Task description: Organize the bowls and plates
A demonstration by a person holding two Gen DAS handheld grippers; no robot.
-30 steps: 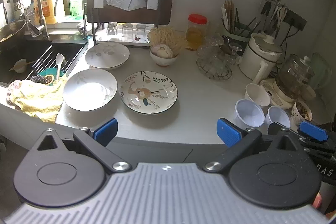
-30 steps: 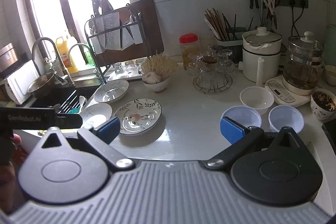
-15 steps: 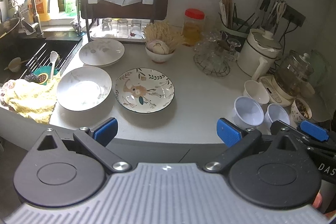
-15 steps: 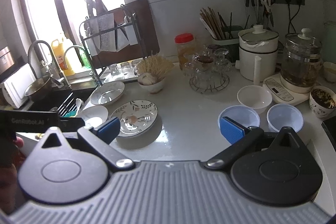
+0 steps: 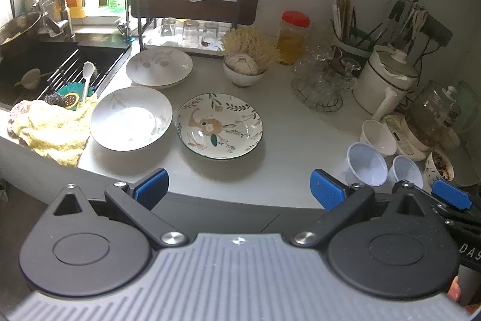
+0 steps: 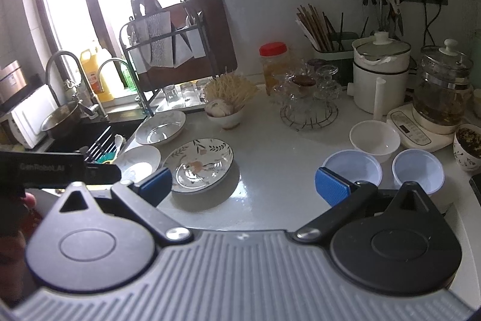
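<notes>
Plates and bowls all lie loose on the desk; nothing is stacked yet, so by my judgement the sorting has not begun. My left gripper and right gripper both hover off the desk's near edge, jaws spread wide, holding nothing. Nearest: floral plate mid-desk, white plate beside it toward the sink edge, a third plate behind. Toward the right edge: two pale blue bowls and a white bowl, close together. Whether their rims touch, I cannot tell. My own body hides the desk's near edge.
</notes>
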